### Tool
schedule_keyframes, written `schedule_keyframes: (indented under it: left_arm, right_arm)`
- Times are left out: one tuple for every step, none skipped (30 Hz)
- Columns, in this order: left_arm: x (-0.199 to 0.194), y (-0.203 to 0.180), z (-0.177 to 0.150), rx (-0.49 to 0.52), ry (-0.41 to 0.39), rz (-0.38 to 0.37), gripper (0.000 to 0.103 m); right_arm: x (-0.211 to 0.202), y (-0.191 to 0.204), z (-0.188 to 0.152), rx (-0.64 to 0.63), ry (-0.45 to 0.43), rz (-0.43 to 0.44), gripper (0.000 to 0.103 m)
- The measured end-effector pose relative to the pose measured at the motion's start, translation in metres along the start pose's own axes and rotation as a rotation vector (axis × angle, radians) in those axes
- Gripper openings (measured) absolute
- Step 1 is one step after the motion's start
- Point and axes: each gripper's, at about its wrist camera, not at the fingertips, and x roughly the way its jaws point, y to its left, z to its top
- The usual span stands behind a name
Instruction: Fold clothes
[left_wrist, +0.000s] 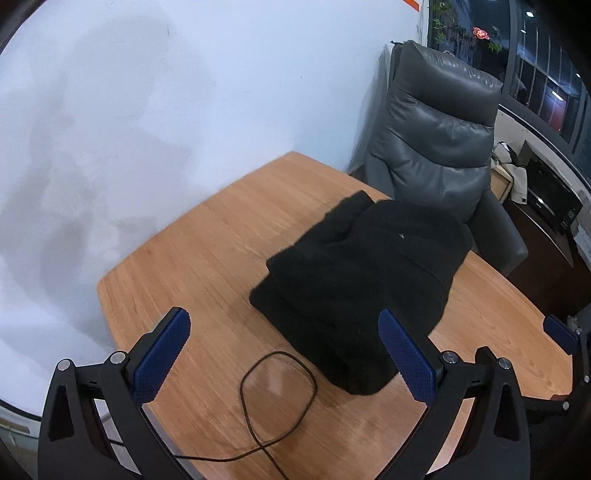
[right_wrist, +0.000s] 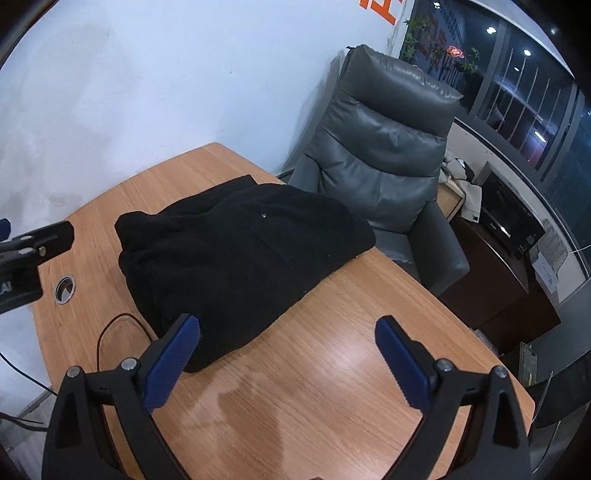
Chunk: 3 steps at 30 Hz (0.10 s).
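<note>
From your left wrist camera, your left gripper (left_wrist: 282, 321) hangs above the near part of the wooden table (left_wrist: 177, 251) with its blue pads (left_wrist: 162, 362) spread wide and nothing between them. The black garment (left_wrist: 362, 284) lies folded into a thick bundle on the table, ahead and a little right of this gripper; its near end sits partly behind the right-hand pad. A thin black cable (left_wrist: 280, 391) loops on the wood just beside the bundle's near edge, between the two fingers as the camera sees it. At the right edge of this view you can see part of your right gripper (left_wrist: 561, 334). Past the far side of the table stands a grey leather armchair (left_wrist: 436, 144) against a pale wall (left_wrist: 147, 92).

From your right wrist camera, your right gripper (right_wrist: 288, 332) is also spread wide and holds nothing, poised over bare wood on the near right part of the table (right_wrist: 351, 350). The garment (right_wrist: 236, 254) lies ahead and to the left, its near corner partly behind the left-hand pad (right_wrist: 173, 365). The cable (right_wrist: 110, 328) curves out beside that corner. A round metal grommet (right_wrist: 65, 289) is set in the table near its left edge, and part of your left gripper (right_wrist: 33, 251) shows above it. The armchair (right_wrist: 384, 155) stands beyond the garment.
</note>
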Motion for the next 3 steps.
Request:
schedule_keyframes:
  left_arm:
    - [-0.0007, -0.0012, -0.0001, 0.0, -0.007, 0.0, 0.103]
    - [-0.0013, -0.0025, -0.0001, 0.0, -0.013, 0.0, 0.103]
    - [-0.0002, -0.0042, -0.0004, 0.003, -0.005, -0.003, 0.103]
  right_arm:
    - [0.0018, -0.0002, 0.0011, -0.003, 0.0, 0.0, 0.099]
    - [0.0035, -0.0003, 0.0023, -0.006, 0.0, -0.001, 0.099]
    - [0.0053, -0.0004, 0.0033, -0.008, 0.0, -0.001, 0.099]
